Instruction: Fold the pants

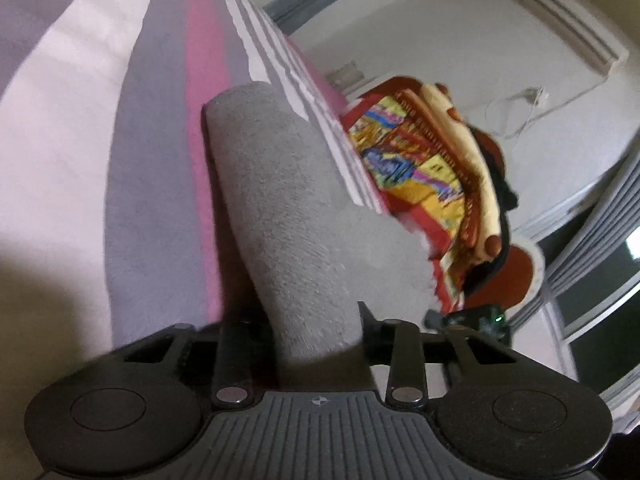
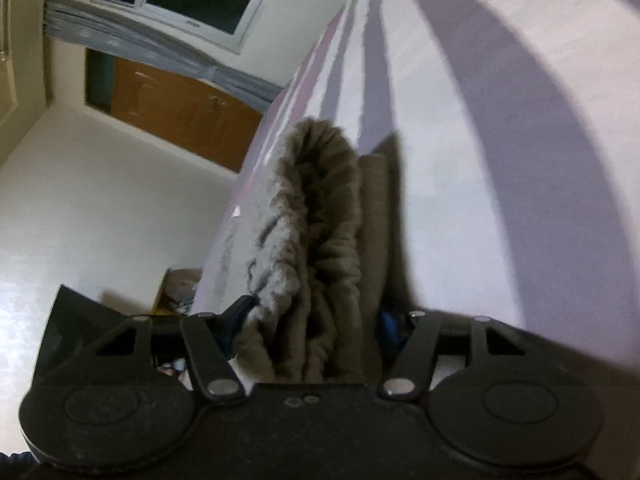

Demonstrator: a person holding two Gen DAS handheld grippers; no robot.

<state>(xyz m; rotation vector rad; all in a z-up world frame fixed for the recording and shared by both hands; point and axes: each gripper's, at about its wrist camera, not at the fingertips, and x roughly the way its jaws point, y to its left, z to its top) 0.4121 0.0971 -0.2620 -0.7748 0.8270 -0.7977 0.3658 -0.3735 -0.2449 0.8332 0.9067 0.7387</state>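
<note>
Left gripper [image 1: 320,336]: jaws closed on a grey fleece leg of the pants [image 1: 280,200], lower centre of frame, the leg running up over the striped bed [image 1: 80,140]; patterned blanket [image 1: 420,168] at centre right. Right gripper [image 2: 316,336]: jaws pinching the gathered waistband, lower centre. Step, judged: carrying both ends to make a fold; next calls for aligning edges, lowering flat. Writing: none legible

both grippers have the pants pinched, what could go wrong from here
The right gripper clamps a thick bunched wad of the grey pants, so layers could slip unevenly and skew the fold. The left gripper holds a smooth leg close to the colourful blanket, which a wide swing might snag.
</note>
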